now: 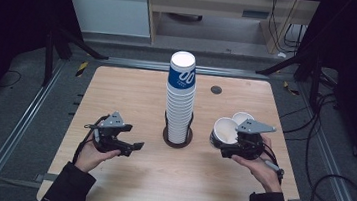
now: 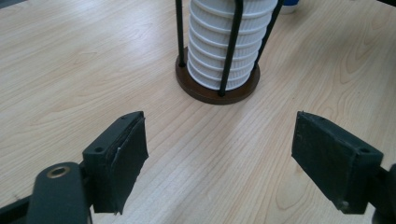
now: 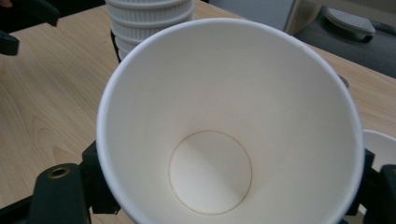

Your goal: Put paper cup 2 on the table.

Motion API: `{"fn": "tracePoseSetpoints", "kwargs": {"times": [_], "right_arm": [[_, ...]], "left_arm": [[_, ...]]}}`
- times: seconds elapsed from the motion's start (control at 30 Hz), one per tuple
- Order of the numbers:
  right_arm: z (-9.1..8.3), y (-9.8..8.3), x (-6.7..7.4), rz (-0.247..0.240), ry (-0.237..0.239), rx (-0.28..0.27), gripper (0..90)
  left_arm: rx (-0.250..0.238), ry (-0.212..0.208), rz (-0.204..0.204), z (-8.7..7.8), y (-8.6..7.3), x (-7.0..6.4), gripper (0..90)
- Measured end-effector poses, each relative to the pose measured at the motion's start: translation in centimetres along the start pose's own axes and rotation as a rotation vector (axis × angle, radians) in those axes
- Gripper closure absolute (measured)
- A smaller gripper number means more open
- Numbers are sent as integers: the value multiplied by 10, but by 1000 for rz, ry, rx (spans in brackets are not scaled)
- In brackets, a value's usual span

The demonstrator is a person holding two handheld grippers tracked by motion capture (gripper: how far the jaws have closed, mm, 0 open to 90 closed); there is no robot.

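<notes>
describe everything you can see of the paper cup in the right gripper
The paper cup is plain white inside, with a thin rolled rim and a round flat bottom, and looks empty and undented. The right gripper is shut on it, its black jaws at either side of the wall. The cup is tipped, its mouth facing up and toward the tall cup stack. A second white cup sits just behind it.

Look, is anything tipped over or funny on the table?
Nothing is spilled or broken. The right claw holds one paper cup tipped on its side, mouth showing, and empty. The tall cup stack stands straight in its holder.
</notes>
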State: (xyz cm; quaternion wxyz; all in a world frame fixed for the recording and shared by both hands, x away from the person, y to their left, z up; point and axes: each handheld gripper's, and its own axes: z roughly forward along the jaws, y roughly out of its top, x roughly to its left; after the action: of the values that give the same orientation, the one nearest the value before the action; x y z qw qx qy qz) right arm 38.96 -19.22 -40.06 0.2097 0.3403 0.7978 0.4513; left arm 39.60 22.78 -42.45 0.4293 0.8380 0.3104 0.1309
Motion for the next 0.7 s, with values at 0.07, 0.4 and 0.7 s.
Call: {"fn": "tracePoseSetpoints", "kwargs": {"times": [0.07,0.4,0.7], "right_arm": [[-3,-1,-2,6,-16,11,201],[-15,-15,-13,61,-89,76,199],[-14,-33,-21,113,-112,126,199]], "left_arm": [[-3,9,-9,-2,0,2,176],[-5,32,-19,-5,-2,6,174],[-1,55,-33,-7,-3,10,173]]}}
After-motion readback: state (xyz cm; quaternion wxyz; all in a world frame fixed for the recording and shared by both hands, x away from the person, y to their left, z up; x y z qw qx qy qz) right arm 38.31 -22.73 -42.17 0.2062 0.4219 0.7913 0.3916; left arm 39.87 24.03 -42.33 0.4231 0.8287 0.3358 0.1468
